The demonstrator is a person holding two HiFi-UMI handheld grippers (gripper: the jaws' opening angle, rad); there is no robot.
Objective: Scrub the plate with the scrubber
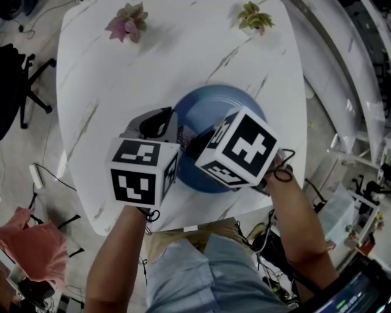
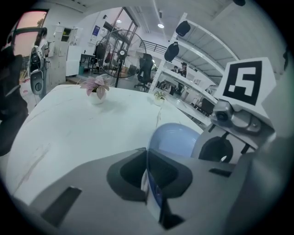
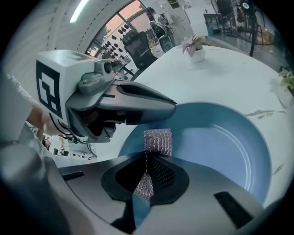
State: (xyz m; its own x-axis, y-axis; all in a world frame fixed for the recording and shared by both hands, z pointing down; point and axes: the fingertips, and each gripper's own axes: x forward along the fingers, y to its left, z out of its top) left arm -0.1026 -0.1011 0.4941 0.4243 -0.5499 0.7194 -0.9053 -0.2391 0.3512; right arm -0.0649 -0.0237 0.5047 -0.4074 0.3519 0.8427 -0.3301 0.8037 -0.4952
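A blue plate (image 1: 227,104) sits near the front of the white marble table (image 1: 122,79). My left gripper (image 1: 173,127) is shut on the plate's left rim; in the left gripper view the plate (image 2: 176,137) runs edge-on between the jaws of the left gripper (image 2: 148,158). My right gripper (image 1: 199,145) hangs over the plate's near part, largely hidden by its marker cube. It is shut on a silver mesh scrubber (image 3: 158,141), which sticks out of the right gripper (image 3: 149,159) over the plate (image 3: 220,147). I cannot tell whether the scrubber touches the plate.
Two small potted plants stand at the table's far side, a pink one (image 1: 128,23) and a green one (image 1: 255,17). The table's front edge (image 1: 183,227) lies close to the person's legs. Chairs and clutter surround the table on the floor.
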